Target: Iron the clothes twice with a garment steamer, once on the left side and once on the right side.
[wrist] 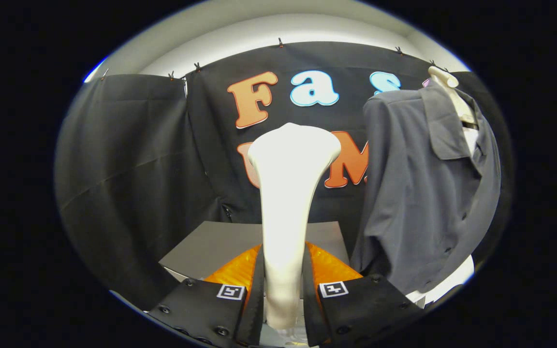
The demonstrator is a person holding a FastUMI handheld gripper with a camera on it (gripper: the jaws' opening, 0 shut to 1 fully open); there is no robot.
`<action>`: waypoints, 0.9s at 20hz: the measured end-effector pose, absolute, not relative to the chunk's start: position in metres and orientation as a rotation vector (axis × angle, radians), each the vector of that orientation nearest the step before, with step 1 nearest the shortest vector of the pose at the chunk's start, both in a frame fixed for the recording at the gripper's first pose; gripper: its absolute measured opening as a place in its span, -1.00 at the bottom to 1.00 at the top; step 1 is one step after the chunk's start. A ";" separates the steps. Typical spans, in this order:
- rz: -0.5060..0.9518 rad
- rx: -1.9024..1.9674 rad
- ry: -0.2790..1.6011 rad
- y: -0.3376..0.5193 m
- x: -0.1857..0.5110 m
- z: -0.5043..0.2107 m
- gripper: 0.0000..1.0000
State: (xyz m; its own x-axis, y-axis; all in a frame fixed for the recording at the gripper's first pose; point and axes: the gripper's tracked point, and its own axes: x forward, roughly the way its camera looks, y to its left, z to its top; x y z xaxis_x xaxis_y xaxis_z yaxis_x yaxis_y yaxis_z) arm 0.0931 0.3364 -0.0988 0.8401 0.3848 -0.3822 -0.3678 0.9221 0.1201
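Observation:
A white garment steamer stands upright between my fingers, its wide head at the top and its narrow handle running down into my gripper, which is shut on the handle. A grey collared shirt hangs on a pale hanger to the right of the steamer, a short way beyond the fingers. The steamer head is apart from the shirt, left of its sleeve edge.
A grey table top lies just beyond the fingers, below the steamer. Black cloth walls close the booth at the left and back. A white surface shows under the shirt's hem.

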 end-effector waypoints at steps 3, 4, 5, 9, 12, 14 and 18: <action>0.376 0.057 0.385 0.306 0.081 -0.077 -0.16; 0.368 0.060 0.377 0.295 0.077 -0.071 -0.16; 0.359 0.064 0.370 0.285 0.074 -0.064 -0.16; 0.323 0.065 0.332 0.243 0.067 -0.043 -0.16; 0.295 0.073 0.311 0.212 0.062 -0.033 -0.16; 0.271 0.075 0.302 0.190 0.062 -0.029 -0.16; 0.226 0.084 0.302 0.152 0.065 -0.029 -0.16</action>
State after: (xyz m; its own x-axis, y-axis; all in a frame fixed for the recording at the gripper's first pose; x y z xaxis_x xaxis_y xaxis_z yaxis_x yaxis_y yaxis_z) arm 0.0649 0.1521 -0.0293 0.9296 0.2331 -0.2857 -0.2081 0.9713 0.1153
